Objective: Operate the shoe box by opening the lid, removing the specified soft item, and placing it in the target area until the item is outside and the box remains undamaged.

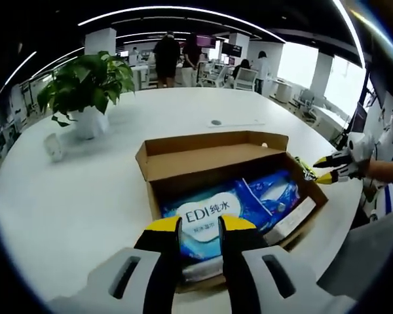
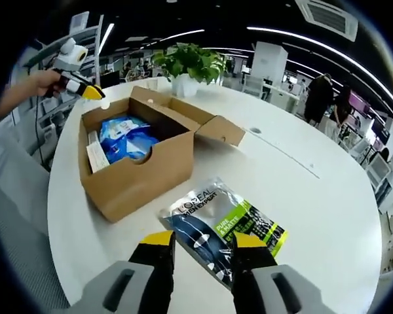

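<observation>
An open cardboard shoe box (image 1: 209, 160) stands on the white table with its lid folded back. Inside lies a blue wipes pack (image 1: 213, 212) beside a white card (image 1: 295, 219). My left gripper (image 1: 201, 226) hovers open over the box's near wall, with nothing between its jaws. The right gripper (image 1: 329, 169) shows just past the box's right end. In the right gripper view, a dark and green soft pouch (image 2: 229, 222) lies flat on the table beside the box (image 2: 137, 180). My right gripper (image 2: 204, 240) is open just above it. The left gripper (image 2: 88, 89) is held in a hand beyond the box.
A potted plant (image 1: 85, 88) in a white pot and a small white object (image 1: 52, 145) sit at the table's far left. A round cable hole (image 1: 215, 122) lies behind the box. People (image 1: 167, 55) stand among desks in the background. The table's curved edge runs near the box.
</observation>
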`<state>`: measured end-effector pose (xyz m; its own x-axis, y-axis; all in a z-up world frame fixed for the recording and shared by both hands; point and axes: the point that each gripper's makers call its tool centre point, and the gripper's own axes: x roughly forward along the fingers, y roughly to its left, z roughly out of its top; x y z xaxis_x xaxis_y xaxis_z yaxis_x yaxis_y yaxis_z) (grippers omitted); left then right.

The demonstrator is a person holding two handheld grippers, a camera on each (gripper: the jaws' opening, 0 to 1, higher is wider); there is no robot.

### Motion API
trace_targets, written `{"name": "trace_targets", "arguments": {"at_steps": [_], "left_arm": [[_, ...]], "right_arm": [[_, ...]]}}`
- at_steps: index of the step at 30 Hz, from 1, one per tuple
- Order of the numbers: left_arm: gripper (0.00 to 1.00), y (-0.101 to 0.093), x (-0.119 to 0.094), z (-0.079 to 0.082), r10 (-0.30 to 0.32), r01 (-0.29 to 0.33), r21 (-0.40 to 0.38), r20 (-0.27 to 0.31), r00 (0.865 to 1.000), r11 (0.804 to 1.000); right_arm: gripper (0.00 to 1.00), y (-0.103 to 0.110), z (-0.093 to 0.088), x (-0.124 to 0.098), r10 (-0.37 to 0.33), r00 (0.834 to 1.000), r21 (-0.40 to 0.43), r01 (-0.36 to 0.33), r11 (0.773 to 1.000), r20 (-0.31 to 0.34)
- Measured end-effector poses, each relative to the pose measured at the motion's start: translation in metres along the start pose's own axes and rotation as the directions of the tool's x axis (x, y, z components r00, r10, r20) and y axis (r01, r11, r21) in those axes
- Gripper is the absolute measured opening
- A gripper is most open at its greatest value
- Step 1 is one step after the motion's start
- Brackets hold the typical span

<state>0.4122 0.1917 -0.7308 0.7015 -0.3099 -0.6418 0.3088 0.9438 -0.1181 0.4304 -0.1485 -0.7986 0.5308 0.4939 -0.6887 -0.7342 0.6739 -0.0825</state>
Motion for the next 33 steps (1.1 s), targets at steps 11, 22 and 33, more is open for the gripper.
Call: {"name": "trace_targets", "arguments": {"at_steps": [11,22,33], "left_arm": [[0.23,0.017,-0.010,-0.014,0.053,-0.053,-0.006,-0.014,0.999,0.999],[0.20,0.032,-0.014,-0.036,0.105,-0.107,-0.024,-0.054,0.993,0.994],[0.14,0.036,-0.010,-0.054,0.117,-0.122,-0.055,-0.087,0.989,0.991]], "right_arm": [[0.33,0.016,0.037,0.001,0.039,0.997,0.025,-0.041,0.999,0.066],[0.33,0.037,0.078,0.006,0.088,0.987,-0.002,-0.088,0.996,0.131],[0.33,0.062,0.101,0.022,0.143,0.978,-0.021,-0.141,0.990,0.149]]}}
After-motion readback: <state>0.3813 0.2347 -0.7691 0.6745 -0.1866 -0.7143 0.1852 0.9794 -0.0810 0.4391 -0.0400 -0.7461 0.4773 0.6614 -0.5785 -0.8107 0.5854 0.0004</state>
